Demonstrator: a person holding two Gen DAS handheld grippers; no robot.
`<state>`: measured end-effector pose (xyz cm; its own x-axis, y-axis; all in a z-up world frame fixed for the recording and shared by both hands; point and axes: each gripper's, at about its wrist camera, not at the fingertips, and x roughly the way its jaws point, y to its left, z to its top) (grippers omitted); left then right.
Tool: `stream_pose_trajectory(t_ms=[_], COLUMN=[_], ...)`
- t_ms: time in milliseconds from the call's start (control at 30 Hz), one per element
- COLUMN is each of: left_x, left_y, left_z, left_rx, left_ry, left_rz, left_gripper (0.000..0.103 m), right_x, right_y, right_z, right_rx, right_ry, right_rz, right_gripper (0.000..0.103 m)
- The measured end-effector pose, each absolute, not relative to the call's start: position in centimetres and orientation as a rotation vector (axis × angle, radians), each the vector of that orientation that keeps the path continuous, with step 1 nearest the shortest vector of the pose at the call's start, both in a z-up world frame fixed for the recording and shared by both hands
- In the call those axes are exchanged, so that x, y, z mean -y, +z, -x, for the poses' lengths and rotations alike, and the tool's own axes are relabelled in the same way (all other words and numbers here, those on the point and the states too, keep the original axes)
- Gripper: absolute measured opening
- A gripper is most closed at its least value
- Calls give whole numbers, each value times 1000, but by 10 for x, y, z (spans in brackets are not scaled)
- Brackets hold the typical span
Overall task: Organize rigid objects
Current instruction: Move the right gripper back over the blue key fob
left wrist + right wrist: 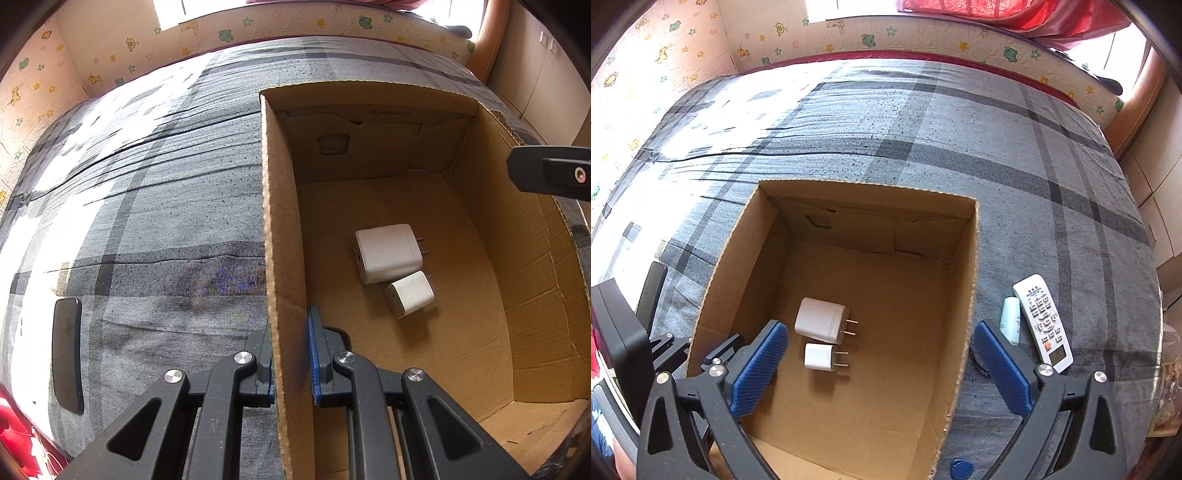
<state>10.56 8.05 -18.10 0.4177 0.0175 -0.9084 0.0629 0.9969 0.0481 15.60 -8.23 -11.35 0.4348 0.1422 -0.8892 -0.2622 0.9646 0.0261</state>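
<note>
An open cardboard box [282, 229] [964, 295] stands on a grey plaid bed. Inside lie a large white charger [388, 253] [822, 319] and a small white charger [410, 293] [820, 356], side by side. My left gripper [290, 354] is shut on the box's left wall, one finger outside and one inside. My right gripper [879, 365] is open and empty above the box, its left finger [759, 365] over the box floor, its right finger [1003, 369] outside the right wall. A white remote [1043, 321] and a pale green tube [1010, 319] lie right of the box.
A black flat device [66, 354] lies on the bed left of the box. The bed cover [923, 129] stretches far behind the box. A patterned wall [849, 33] borders the bed. A small blue piece [960, 469] lies by the box's near right corner.
</note>
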Motion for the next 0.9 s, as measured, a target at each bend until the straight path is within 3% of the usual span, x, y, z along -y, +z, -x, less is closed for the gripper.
stream_pose_trajectory(t_ms=[533,900], left_x=[-82,-82], left_y=[-182,-182], left_z=[-105,-105], left_rx=[-1137,-1138], left_ry=[-27,-27], left_rz=[-79,-77], left_gripper=[14,14], right_x=[164,212], right_y=[-93,-111], right_z=[-138,-119], right_rx=[-1038,-1039], right_ry=[139,51], right_rz=[83,72], right_gripper=[103,103])
